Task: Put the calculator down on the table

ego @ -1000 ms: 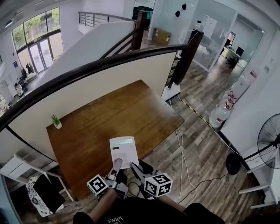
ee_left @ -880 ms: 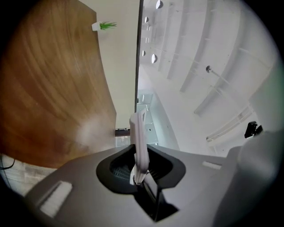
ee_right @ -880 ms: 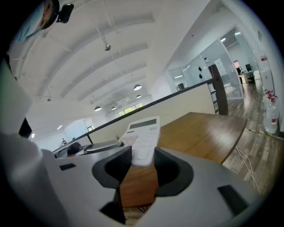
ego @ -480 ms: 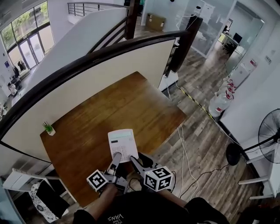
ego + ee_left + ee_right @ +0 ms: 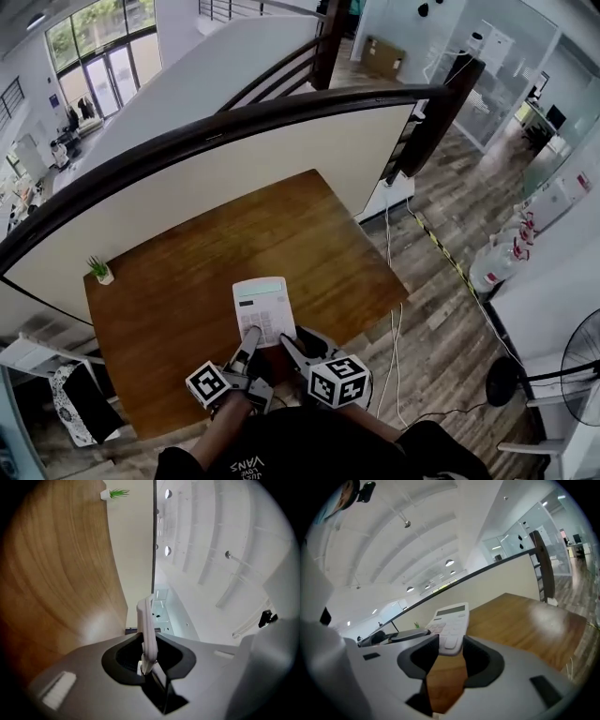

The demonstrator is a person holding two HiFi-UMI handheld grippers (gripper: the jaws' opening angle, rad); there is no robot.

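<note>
A white calculator (image 5: 262, 307) hangs over the near part of the brown wooden table (image 5: 178, 300). My left gripper (image 5: 249, 343) is shut on its near edge; in the left gripper view the calculator (image 5: 146, 620) stands edge-on between the pads, with the left gripper (image 5: 146, 660) closed around it. My right gripper (image 5: 298, 345) is just to the right, at the calculator's near right corner. In the right gripper view the calculator (image 5: 451, 620) lies face up at the tips of the right gripper (image 5: 451, 652), whose jaws stand apart with table wood showing through the gap.
A small potted plant (image 5: 97, 270) stands at the table's far left corner. A cream partition with a dark rail (image 5: 234, 127) runs behind the table. A white chair (image 5: 80, 403) stands at the left and cables (image 5: 394, 352) lie on the floor at the right.
Both grippers have come forward with the calculator, which now hangs further in over the table. The left gripper's hold is unchanged.
</note>
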